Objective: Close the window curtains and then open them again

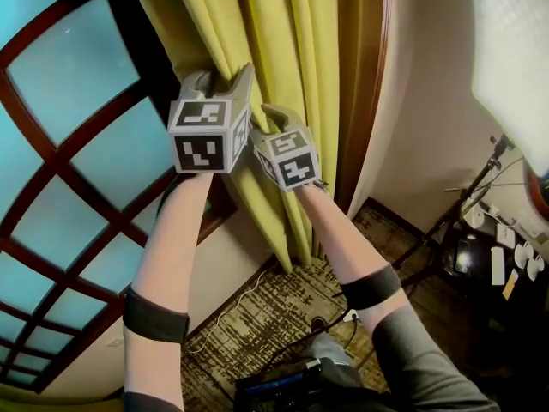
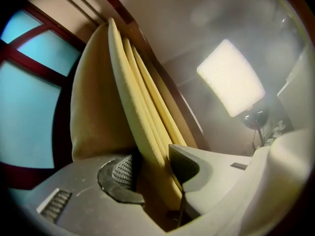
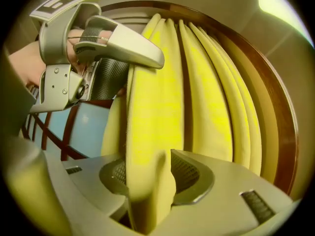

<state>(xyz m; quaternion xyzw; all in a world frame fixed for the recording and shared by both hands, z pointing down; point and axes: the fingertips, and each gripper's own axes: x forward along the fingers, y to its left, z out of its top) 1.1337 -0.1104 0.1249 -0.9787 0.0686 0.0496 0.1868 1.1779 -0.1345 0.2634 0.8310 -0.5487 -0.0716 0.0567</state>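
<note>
The yellow-green curtain (image 1: pixel 257 24) hangs bunched in folds against the dark wooden window frame (image 1: pixel 360 84), at the right of the window panes (image 1: pixel 77 144). Both grippers are at its left edge, side by side. My left gripper (image 1: pixel 221 80) is open, with the curtain's edge fold (image 2: pixel 133 97) lying loosely between its jaws and a gap beside the left pad (image 2: pixel 125 171). My right gripper (image 1: pixel 273 117) sits just below and right of it, open, with a thick fold (image 3: pixel 147 132) filling the space between its pads. The left gripper (image 3: pixel 130 73) shows in the right gripper view, above.
A lit white lampshade (image 1: pixel 515 58) is at the upper right. A stand with thin legs (image 1: pixel 455 221) and a dark table with small white objects (image 1: pixel 506 264) are at the right. Cables (image 1: pixel 257 316) lie on the patterned carpet below the window.
</note>
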